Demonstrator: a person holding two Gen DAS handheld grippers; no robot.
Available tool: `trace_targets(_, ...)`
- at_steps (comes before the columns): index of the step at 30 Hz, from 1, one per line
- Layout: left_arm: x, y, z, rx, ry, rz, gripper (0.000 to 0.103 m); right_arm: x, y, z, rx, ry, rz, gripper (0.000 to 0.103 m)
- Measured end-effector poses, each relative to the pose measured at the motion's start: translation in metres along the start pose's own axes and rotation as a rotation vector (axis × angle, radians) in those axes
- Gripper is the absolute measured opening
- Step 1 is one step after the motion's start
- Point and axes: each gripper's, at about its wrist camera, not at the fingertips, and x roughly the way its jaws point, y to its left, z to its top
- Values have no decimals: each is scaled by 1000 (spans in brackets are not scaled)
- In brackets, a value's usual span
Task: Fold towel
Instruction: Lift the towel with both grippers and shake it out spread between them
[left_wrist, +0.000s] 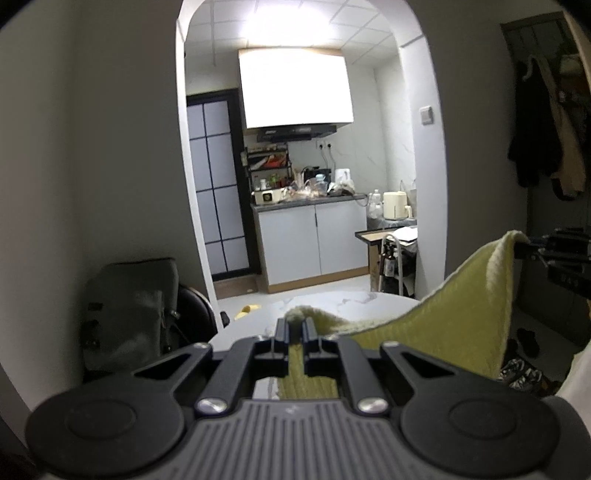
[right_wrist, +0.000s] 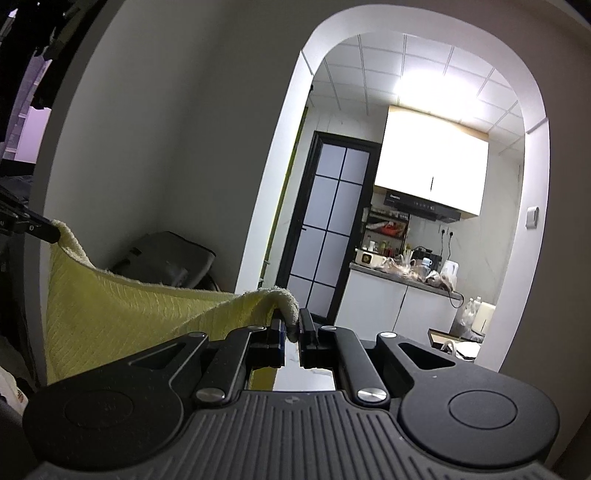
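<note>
A yellow waffle-weave towel (left_wrist: 450, 314) hangs stretched in the air between both grippers. My left gripper (left_wrist: 295, 326) is shut on one top corner; the cloth runs right and up to the right gripper (left_wrist: 526, 245), which pinches the other corner. In the right wrist view my right gripper (right_wrist: 291, 325) is shut on a bunched corner of the towel (right_wrist: 122, 314), and the left gripper (right_wrist: 48, 230) holds the far corner at the left edge. The towel sags between the two corners.
A white marble-look table (left_wrist: 325, 306) lies below and ahead. A grey bag (left_wrist: 133, 310) leans on the wall at left. An arched doorway opens to a kitchen with white cabinets (left_wrist: 310, 240). Coats (left_wrist: 543, 140) hang at right; shoes (left_wrist: 521, 373) lie on the floor.
</note>
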Motion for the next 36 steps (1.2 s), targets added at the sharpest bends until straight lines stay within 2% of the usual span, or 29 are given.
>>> trace_targets(6, 29, 15, 5, -41, -12, 31, 7, 37, -6, -4, -3, 25, -9, 8)
trace_targets(9, 43, 20, 10, -61, -20, 51, 7, 25, 11, -16, 0, 30, -1, 8)
trace_targets(22, 115, 30, 9, -94, 51, 63, 7, 95, 4, -44, 17, 112, 16, 8)
trace_targets(36, 197, 40, -10, -4, 175, 36, 7, 164, 3, -82, 17, 209, 43, 8)
